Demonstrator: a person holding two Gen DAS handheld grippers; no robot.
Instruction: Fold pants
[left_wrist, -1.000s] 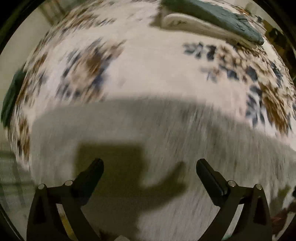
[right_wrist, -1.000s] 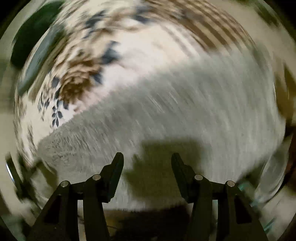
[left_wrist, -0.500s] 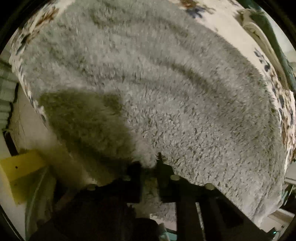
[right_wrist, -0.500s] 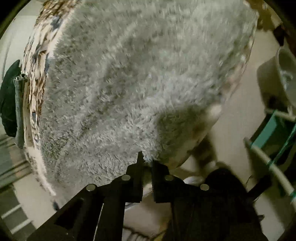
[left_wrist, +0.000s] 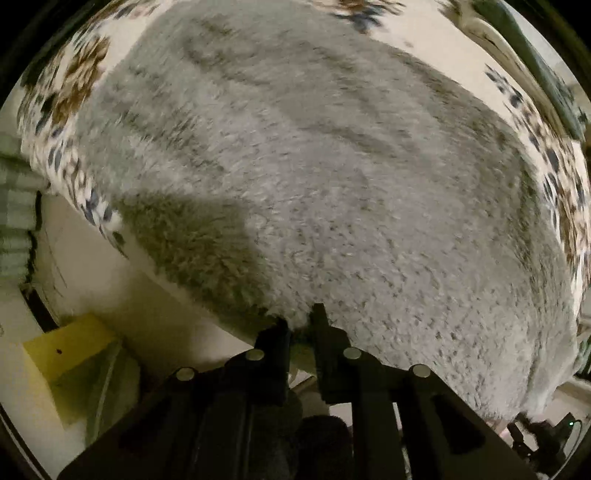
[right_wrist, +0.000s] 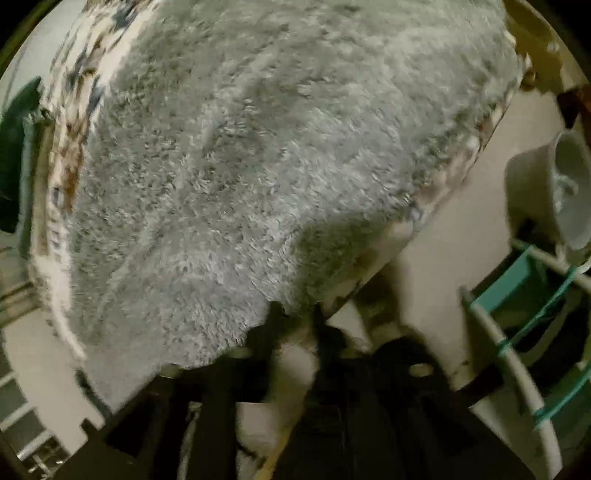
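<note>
Left wrist view: both jaws opening with fluffy grey fleece pants (left_wrist: 314, 192) edge pinched between them.

Both wrist views close above, facing down, sharing grey fleece pants (left_wrist: 314, 177) (right_wrist: 240, 166)

No text, label, brand or number can be read in either view
</note>
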